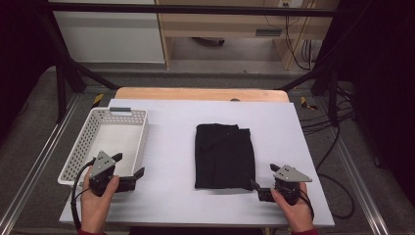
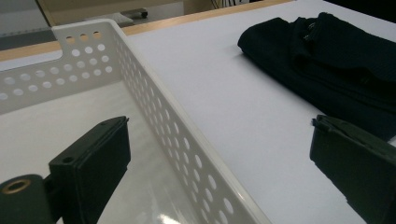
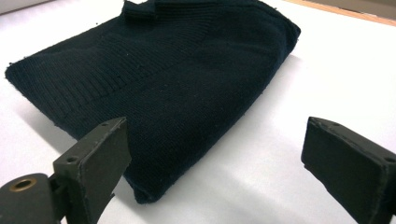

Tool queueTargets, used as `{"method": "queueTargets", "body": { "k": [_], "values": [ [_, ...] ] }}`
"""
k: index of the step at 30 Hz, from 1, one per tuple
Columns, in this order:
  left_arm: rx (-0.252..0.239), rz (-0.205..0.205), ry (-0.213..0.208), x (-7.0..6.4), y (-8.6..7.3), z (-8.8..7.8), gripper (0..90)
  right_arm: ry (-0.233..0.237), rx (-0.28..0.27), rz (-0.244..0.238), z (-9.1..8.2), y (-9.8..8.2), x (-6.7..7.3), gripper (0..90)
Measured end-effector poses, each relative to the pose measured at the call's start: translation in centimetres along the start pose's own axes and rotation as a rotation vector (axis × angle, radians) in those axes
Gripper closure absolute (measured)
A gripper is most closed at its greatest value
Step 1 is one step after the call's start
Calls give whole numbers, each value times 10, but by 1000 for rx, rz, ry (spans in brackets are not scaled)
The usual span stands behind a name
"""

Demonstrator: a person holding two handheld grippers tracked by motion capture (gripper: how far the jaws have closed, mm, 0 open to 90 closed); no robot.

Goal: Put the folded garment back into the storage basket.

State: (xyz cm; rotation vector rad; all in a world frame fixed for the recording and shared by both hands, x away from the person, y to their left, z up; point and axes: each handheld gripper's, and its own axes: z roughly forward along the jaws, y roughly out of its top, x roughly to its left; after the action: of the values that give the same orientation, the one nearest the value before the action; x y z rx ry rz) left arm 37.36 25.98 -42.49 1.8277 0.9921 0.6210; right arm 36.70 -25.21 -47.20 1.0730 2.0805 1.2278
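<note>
A folded black knit garment [image 1: 224, 155] lies in the middle of the white table cover. A white perforated basket [image 1: 139, 134] sits at the left, with nothing inside it. My left gripper [image 1: 128, 166] is held at the basket's near right corner, open, its jaws straddling the basket's right wall [image 2: 187, 140]. My right gripper [image 1: 265, 180] rests near the garment's near right corner, open, pointing at the garment [image 3: 177, 74] with nothing between its jaws. The garment [image 2: 336, 65] also lies beyond the left gripper's right jaw.
The white cover [image 1: 293, 147] spans a wooden table [image 1: 195, 93]. Black frame struts and cables [image 1: 337, 122] stand off the table's right side. Bare cover lies between basket and garment and along the front edge.
</note>
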Motion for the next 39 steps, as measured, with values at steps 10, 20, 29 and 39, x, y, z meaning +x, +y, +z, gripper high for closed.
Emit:
{"method": "queueTargets", "body": {
  "k": [10, 20, 29, 39],
  "values": [
    [-12, 48, -20, -17, 9, 0, 52, 1, 0, 5, 0, 0, 0, 76],
    [-6, 118, -89, -49, 18, 8, 51, 1, 0, 6, 0, 0, 0, 75],
    [51, 170, -175, -79, 12, 28, 51, 1, 2, 6, 0, 0, 0, 74],
    [86, 174, -211, -88, 4, 40, 51, 0, 8, 8, 1, 0, 0, 64]
  ]
}}
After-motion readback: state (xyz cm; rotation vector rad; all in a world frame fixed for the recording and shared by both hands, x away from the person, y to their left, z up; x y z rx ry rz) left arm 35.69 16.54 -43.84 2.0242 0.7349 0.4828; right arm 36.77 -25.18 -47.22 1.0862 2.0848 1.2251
